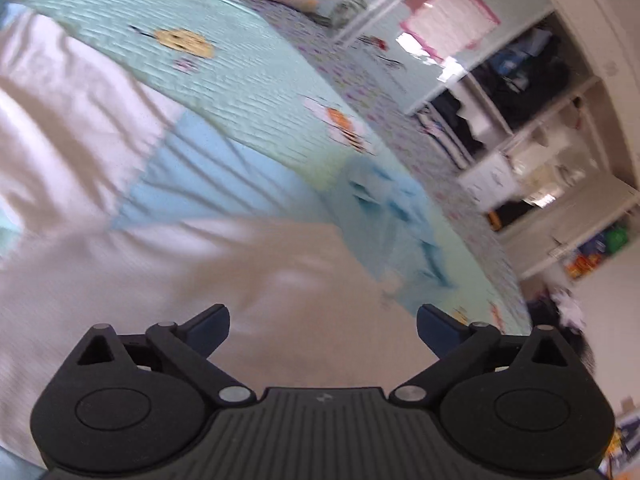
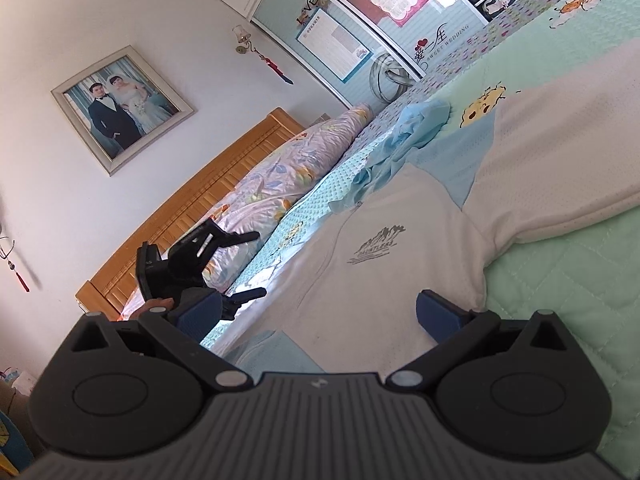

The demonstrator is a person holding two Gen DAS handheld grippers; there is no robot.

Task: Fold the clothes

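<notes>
Well, the white shirt lies spread on the bed, its hem near the right gripper (jaws apart, empty). Only this view shows the left gripper, spread wide, holding nothing, over the shirt's left edge.

White jacket as landmark: green quilt beside it bare, passable. Crumpled blue garment blocks beyond collar; rolled duvet, wooden headboard wall off far side.
</notes>
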